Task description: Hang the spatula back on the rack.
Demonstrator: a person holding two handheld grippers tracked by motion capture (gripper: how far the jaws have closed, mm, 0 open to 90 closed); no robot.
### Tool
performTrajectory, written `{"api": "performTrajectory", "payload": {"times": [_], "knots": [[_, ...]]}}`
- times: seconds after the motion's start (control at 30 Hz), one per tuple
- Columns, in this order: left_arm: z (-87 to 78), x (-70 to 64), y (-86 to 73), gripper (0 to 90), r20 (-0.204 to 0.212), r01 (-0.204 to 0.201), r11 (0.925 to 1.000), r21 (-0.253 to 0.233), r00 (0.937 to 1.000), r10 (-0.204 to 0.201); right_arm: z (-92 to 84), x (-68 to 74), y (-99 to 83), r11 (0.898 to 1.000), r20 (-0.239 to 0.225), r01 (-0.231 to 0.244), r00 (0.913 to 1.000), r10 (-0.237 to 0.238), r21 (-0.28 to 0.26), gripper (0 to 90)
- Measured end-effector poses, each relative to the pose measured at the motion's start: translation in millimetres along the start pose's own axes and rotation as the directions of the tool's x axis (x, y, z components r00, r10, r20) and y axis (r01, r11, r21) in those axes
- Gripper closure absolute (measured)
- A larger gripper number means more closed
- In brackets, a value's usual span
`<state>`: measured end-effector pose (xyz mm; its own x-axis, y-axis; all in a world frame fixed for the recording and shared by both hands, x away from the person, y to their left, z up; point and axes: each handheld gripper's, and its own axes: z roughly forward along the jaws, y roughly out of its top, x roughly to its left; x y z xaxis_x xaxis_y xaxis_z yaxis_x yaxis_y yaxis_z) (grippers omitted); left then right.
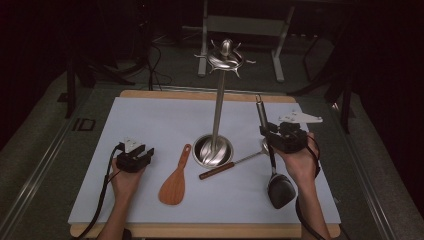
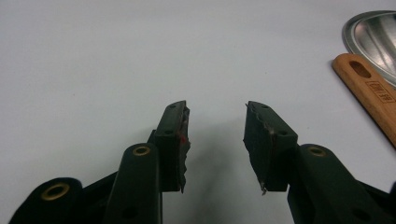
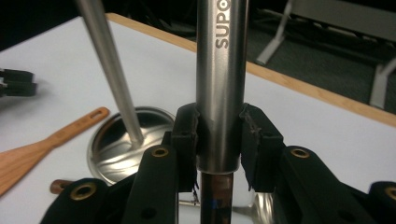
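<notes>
Black-headed ladle (image 1: 279, 190) gripped by its steel handle in right hand-held gripper (image 1: 274, 134).
Jaws clamp the handle, scoop hanging below toward the person; left hand-held gripper (image 2: 215, 140) rests half-open, empty, wooden spatula (image 1: 175, 180) beside it.

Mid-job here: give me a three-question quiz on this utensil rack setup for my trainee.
1. True or false: the right gripper has its jaws closed on the steel handle of the black-headed utensil.
2. Which utensil lies nearest the left gripper? A) wooden spatula B) whisk C) tongs
3. Fill in: the rack's upright pole rises from a round steel ____.

Key: 1 true. 2 A. 3 base.
</notes>
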<state>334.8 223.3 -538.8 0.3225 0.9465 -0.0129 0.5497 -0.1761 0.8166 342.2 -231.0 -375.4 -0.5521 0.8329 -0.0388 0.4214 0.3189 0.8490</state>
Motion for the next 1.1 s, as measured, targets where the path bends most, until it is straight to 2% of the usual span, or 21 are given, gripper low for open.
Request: {"api": "performTrajectory", "payload": {"times": [0.53,1.1], "knots": [[0.5,-0.6,-0.1,60.0,-0.001,-0.003,1.0000,-0.001,1.0000,0.003,-6.5,15.6,8.7,0.994,-0.039,0.039,0.9983,-0.043,-0.101,69.3],[1.2,-0.9,0.1,60.0,-0.004,-0.005,1.0000,0.003,1.0000,0.005,-10.8,38.3,17.9,0.978,-0.057,0.081,0.9940,-0.093,-0.193,69.4]]}}
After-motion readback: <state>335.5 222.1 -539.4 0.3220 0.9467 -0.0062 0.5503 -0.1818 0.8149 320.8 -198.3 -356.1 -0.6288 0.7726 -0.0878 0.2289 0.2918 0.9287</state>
